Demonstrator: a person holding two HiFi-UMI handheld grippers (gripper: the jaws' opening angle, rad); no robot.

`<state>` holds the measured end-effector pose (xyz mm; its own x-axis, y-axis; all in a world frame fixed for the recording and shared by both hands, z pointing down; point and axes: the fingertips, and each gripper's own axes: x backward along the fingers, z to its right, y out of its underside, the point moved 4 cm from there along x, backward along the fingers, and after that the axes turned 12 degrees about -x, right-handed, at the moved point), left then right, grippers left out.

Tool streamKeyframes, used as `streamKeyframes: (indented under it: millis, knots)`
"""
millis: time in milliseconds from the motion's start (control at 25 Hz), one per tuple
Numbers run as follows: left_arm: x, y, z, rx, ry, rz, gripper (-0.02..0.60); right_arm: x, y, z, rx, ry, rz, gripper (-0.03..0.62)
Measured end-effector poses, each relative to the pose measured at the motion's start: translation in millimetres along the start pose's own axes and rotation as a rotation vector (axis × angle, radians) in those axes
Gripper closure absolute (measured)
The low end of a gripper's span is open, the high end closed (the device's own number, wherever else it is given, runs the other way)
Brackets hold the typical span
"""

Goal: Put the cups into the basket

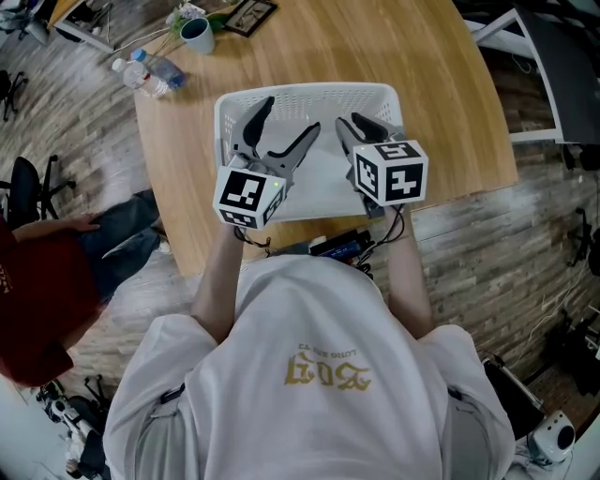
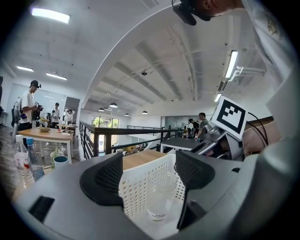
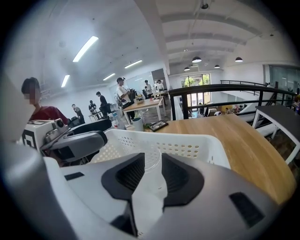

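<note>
A white perforated basket [image 1: 309,91] stands on the wooden table [image 1: 450,84]. One clear plastic cup [image 2: 159,197] stands upright inside it near a wall, with nothing gripping it. My left gripper [image 1: 281,127] hovers over the basket's left part, jaws wide apart; the cup shows beyond and between them in the left gripper view. My right gripper [image 1: 361,127] hangs over the basket's right part. Its jaws leave only a narrow gap, and the cup [image 3: 152,161] shows through that gap, past the tips. No cup can be made out in the head view.
At the table's far left corner sit a teal mug [image 1: 197,35], water bottles [image 1: 155,70] and a framed picture [image 1: 248,14]. A black device [image 1: 342,246] lies at the near edge. A person in red [image 1: 37,291] sits left of the table.
</note>
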<state>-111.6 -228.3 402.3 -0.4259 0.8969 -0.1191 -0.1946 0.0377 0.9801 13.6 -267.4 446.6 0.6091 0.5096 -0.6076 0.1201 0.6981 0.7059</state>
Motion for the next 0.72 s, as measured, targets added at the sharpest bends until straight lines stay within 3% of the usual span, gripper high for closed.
streamKeyframes:
  millis: [240, 480, 600, 720]
  knots:
    - [3.2, 4.5, -7.4, 0.059, -0.04, -0.044, 0.233, 10.6, -8.4, -1.7, 0.005, 0.012, 0.068, 0.493]
    - [9.9, 0.4, -1.8, 0.001, -0.076, -0.071, 0.331, 28.0, -8.0, -4.2, 0.001, 0.008, 0.134, 0.495]
    - [15.7, -5.1, -3.7, -0.011, -0.131, -0.075, 0.365, 39.3, -10.9, -7.5, 0.005, 0.016, 0.189, 0.507]
    - [24.9, -13.1, -7.1, -0.012, -0.185, -0.068, 0.448, 50.9, -13.7, -11.5, 0.024, 0.03, 0.247, 0.532]
